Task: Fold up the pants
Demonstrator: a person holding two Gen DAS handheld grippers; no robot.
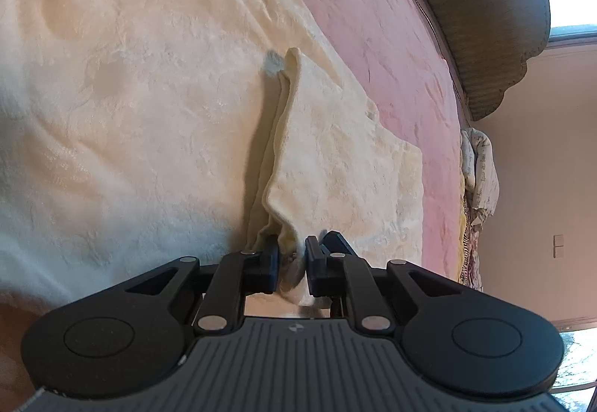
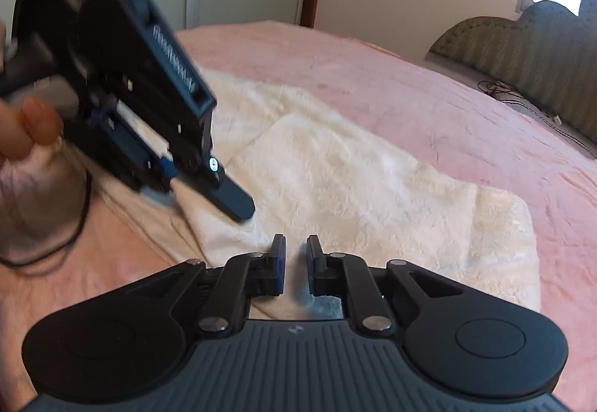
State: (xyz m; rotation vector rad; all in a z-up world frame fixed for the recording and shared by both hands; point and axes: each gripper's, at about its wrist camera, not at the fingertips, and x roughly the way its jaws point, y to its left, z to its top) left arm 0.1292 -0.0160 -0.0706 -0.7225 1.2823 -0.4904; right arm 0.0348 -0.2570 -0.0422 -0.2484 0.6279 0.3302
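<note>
Two claws: left claw (image 1: 291, 262) pinching pants (image 1: 328, 158) fold; right claw (image 2: 296, 262) narrow, empty.

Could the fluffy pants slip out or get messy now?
Maybe. The left gripper pinches only a bunched corner of the fluffy cream pants, so it could slip free. The right gripper holds nothing, so lifting one-sided might drag the fold crooked across the pink bedspread.

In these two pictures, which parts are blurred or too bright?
Right wrist view: the left gripper and the hand holding it are motion-blurred; the bed is sharp. Left wrist view: the window is overexposed, and the raised pants fold casts a dark shadow.
</note>
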